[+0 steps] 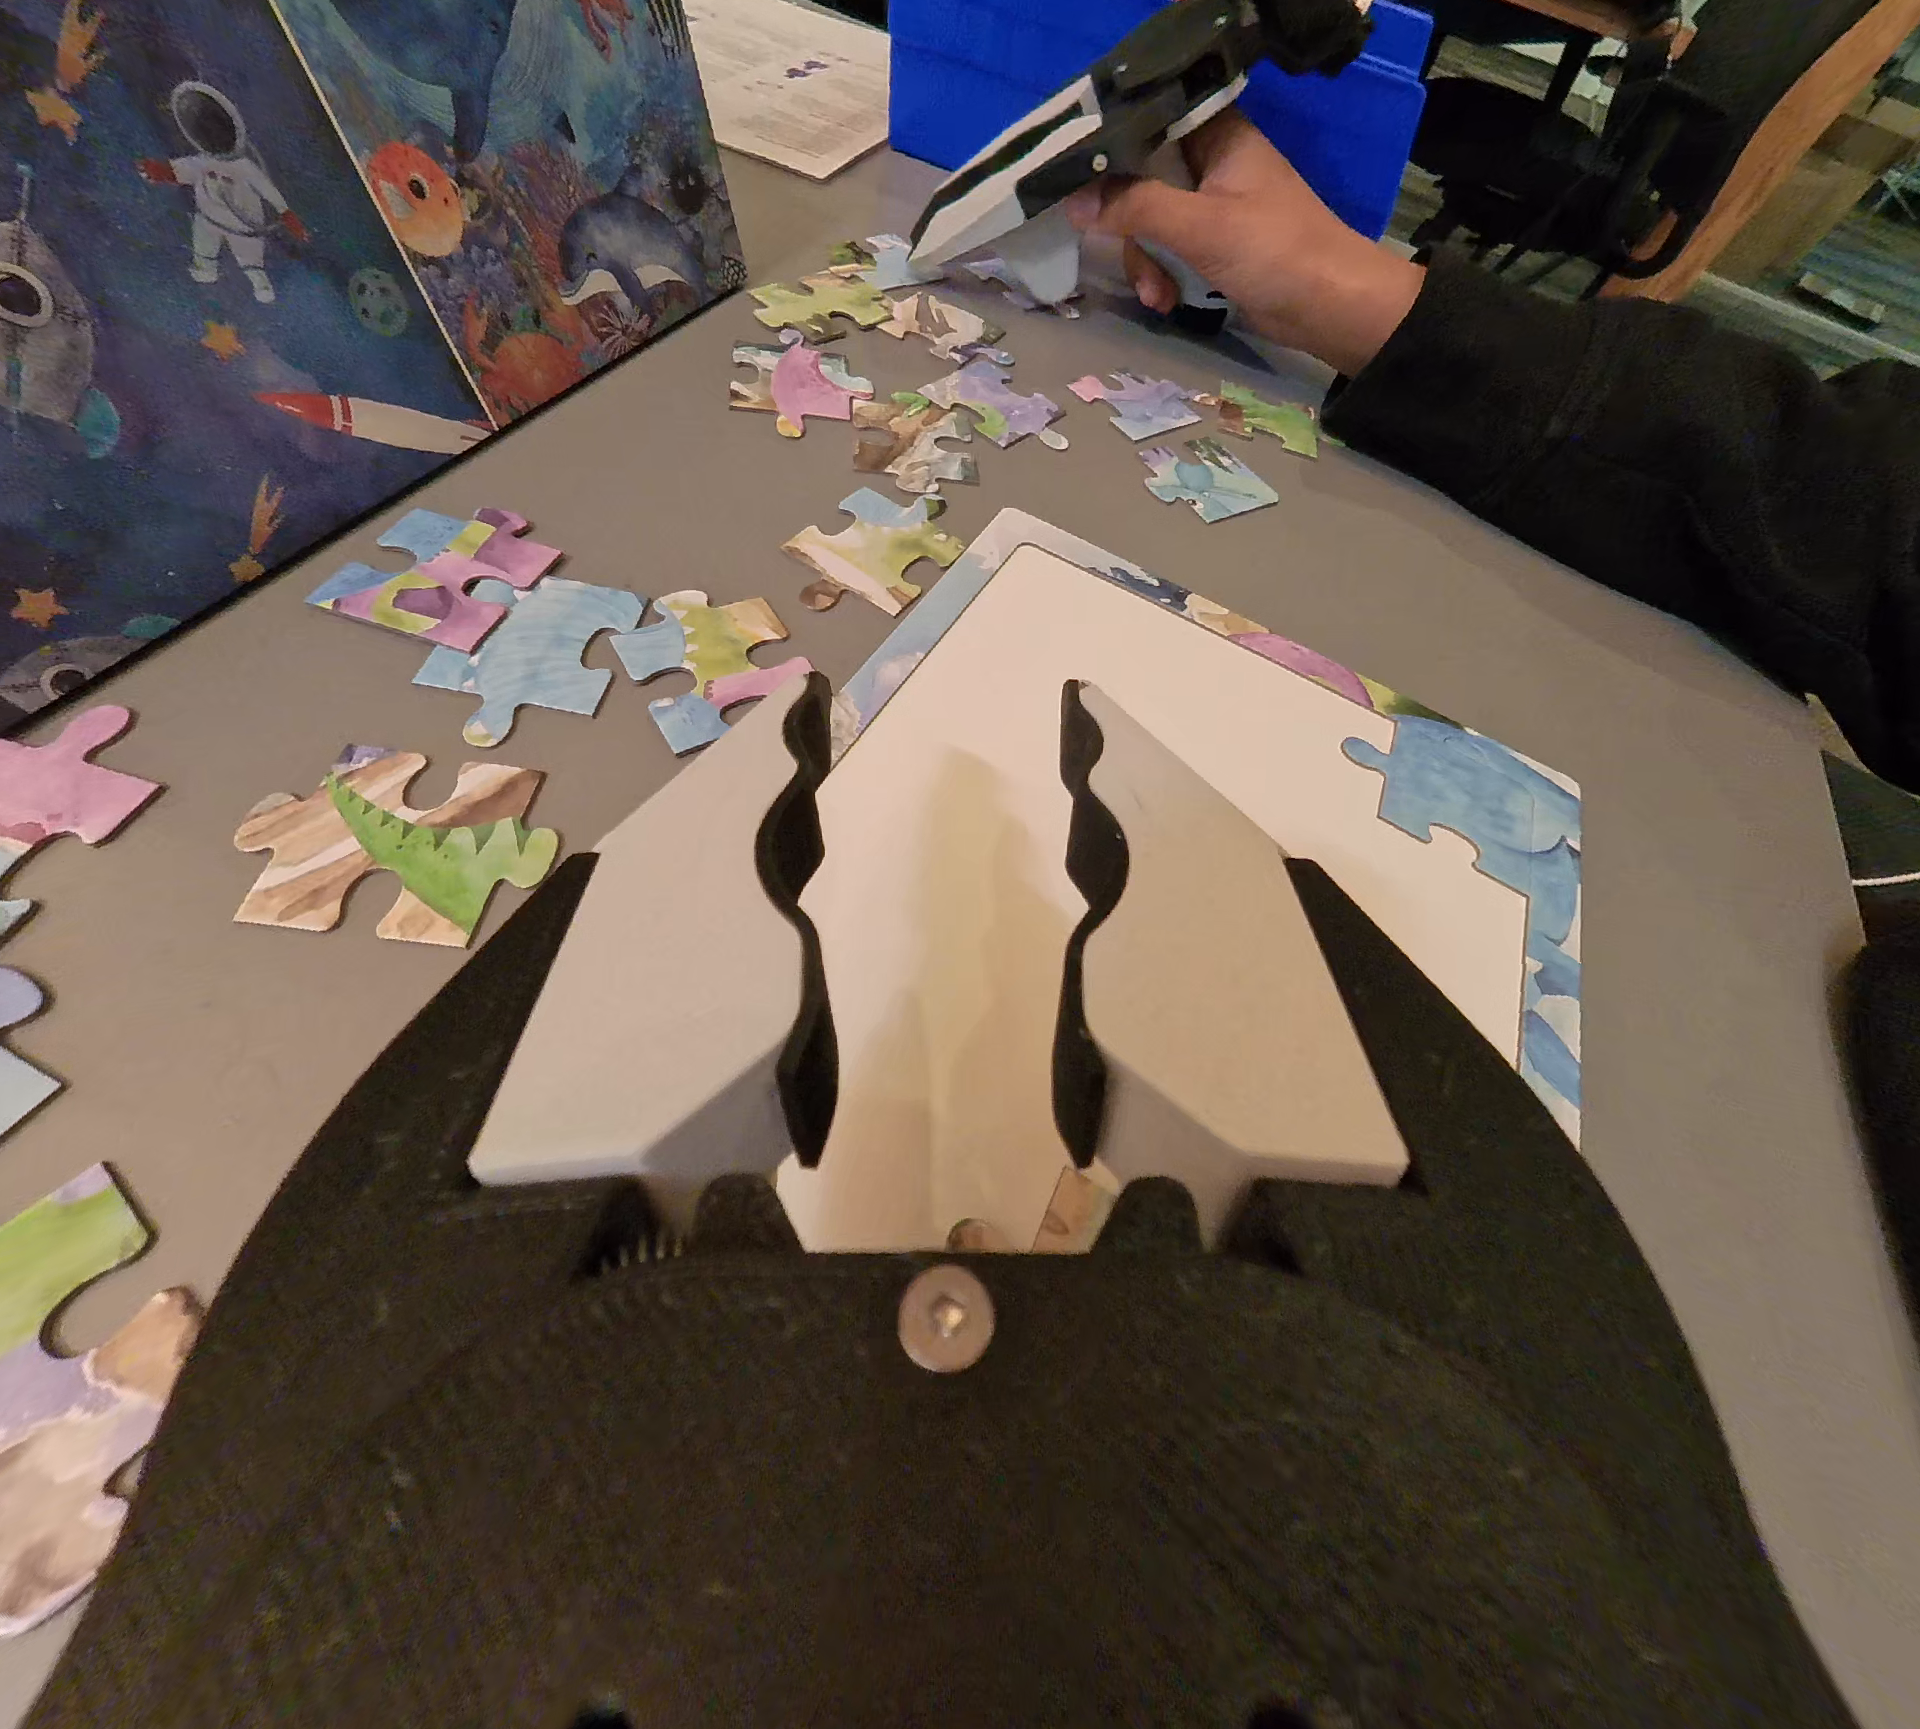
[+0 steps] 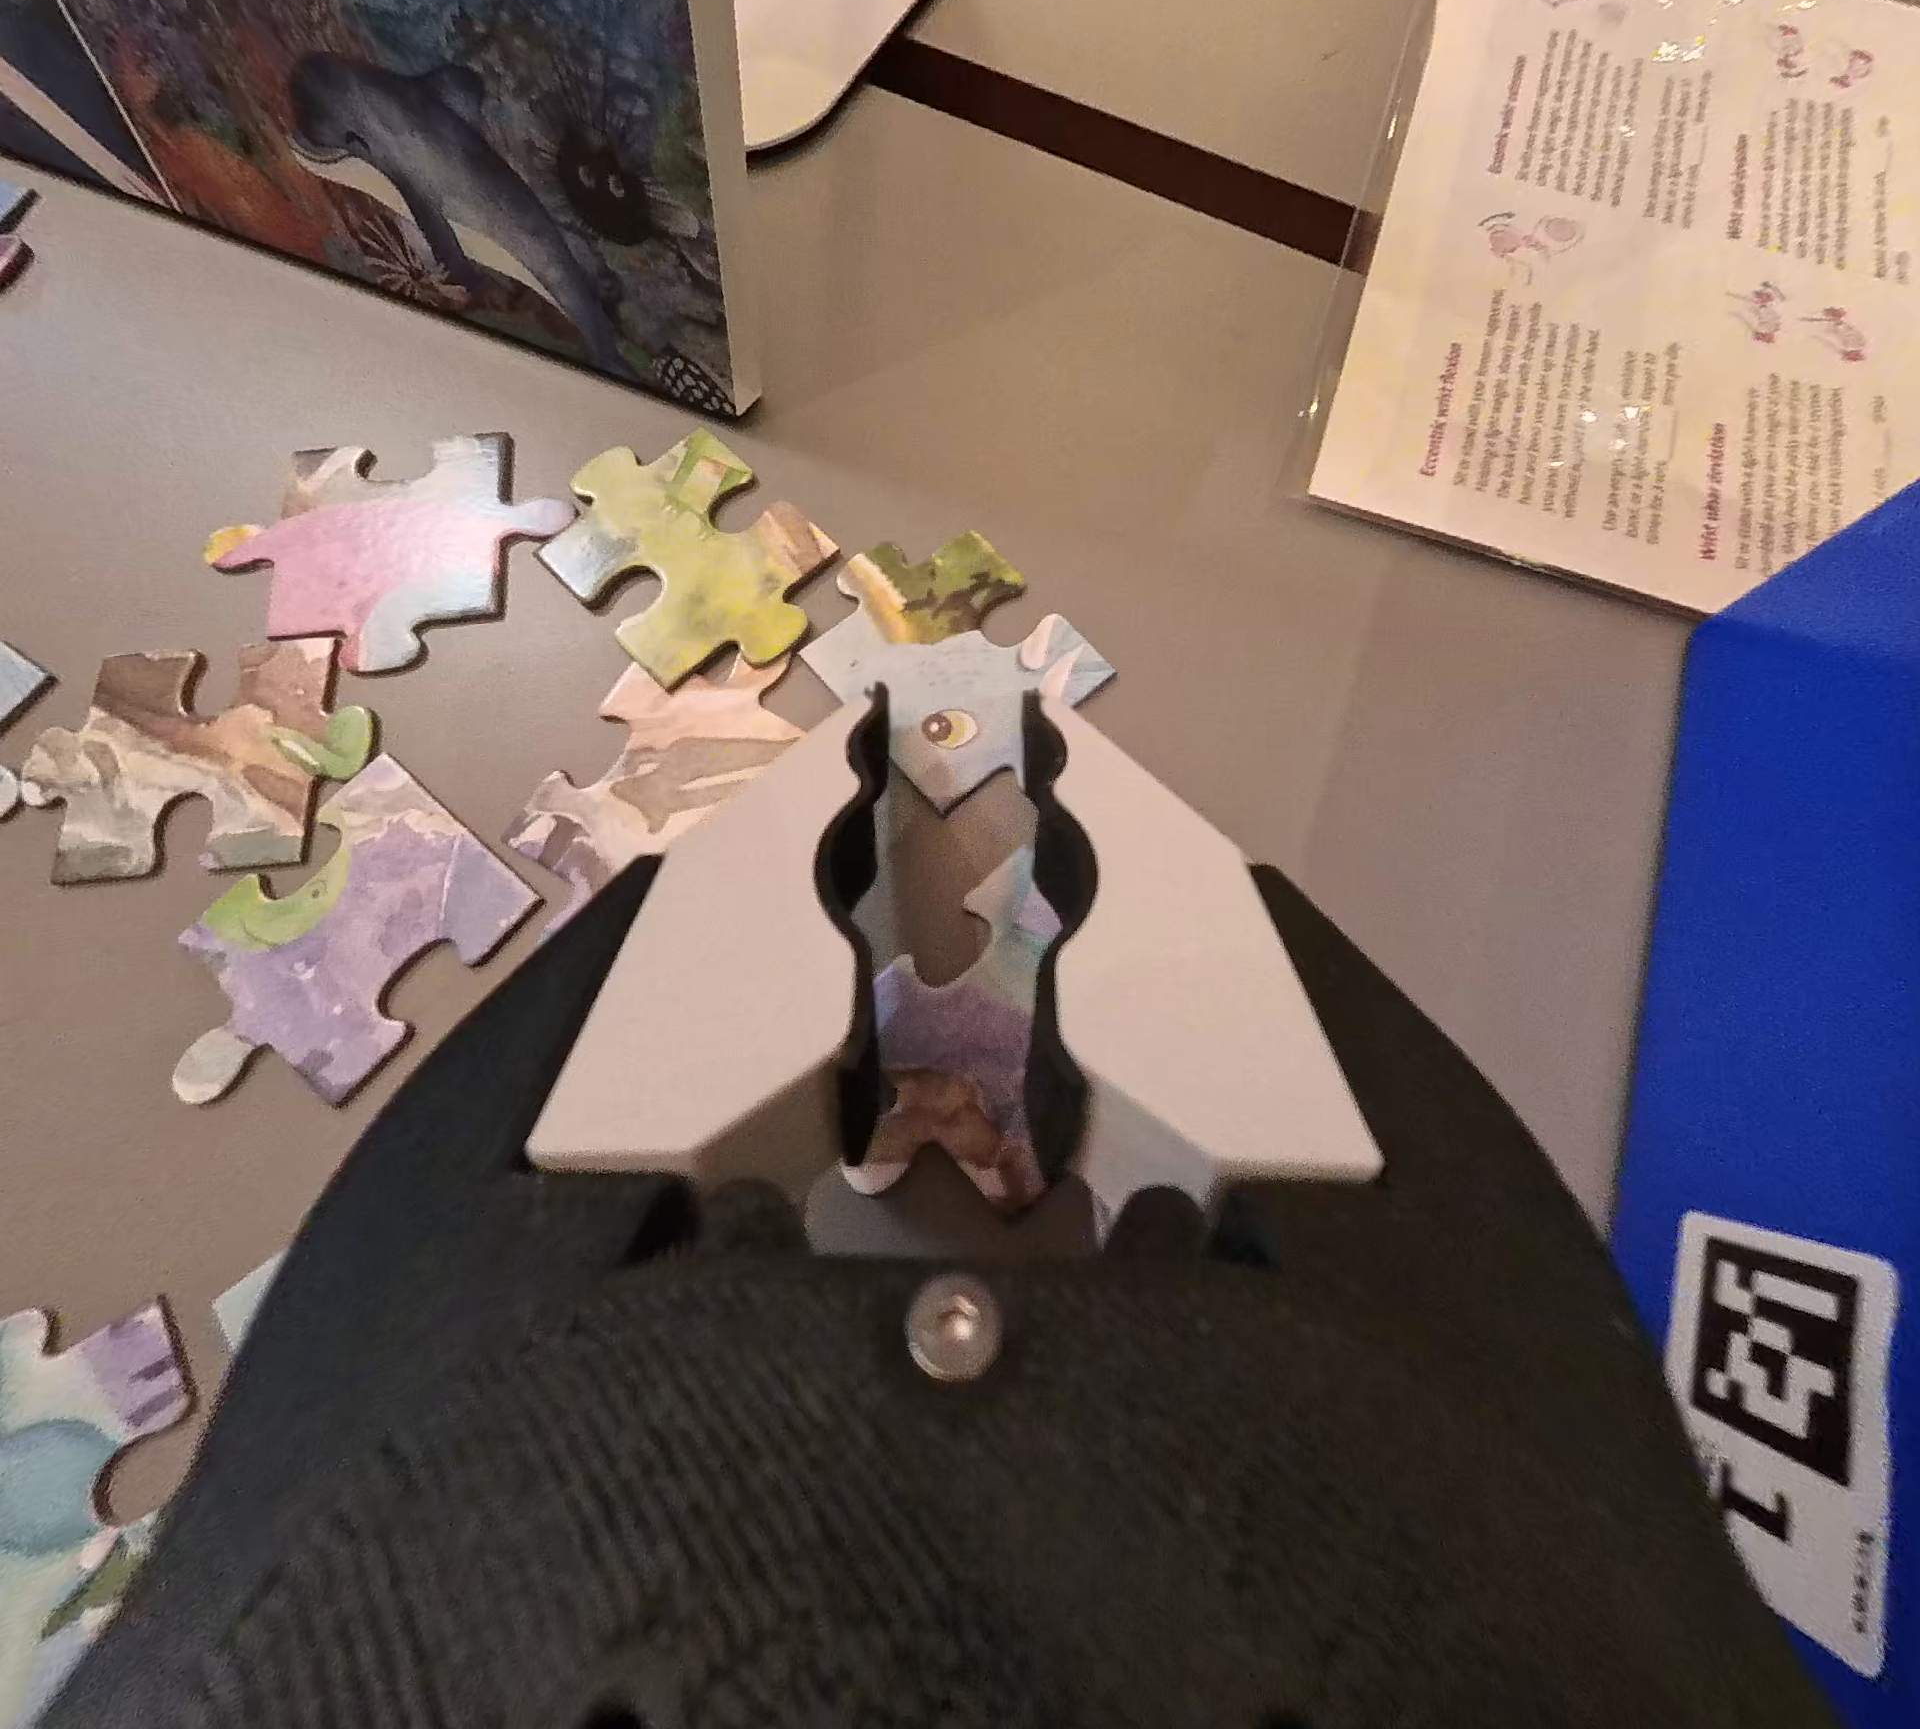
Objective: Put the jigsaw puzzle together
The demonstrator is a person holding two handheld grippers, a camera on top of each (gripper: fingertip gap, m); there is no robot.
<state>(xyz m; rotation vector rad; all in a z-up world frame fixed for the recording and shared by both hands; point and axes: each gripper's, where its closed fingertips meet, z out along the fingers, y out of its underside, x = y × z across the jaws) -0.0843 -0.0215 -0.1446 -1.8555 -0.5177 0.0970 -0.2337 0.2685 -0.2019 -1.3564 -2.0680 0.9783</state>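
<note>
R gripper (image 2: 951, 723) narrow, tips at blue eye piece (image 2: 956, 703); L gripper (image 1: 945, 703) wide over tray (image 1: 1299, 744). Pinch its edge squarely.

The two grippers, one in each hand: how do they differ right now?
The left gripper is open over the white puzzle tray, with nothing between its fingers. The right gripper is open more narrowly, its tips down at a blue puzzle piece with an eye among the loose pieces near the blue bin; I cannot tell whether it touches the piece. Both share grey fingers on a black body.
</note>
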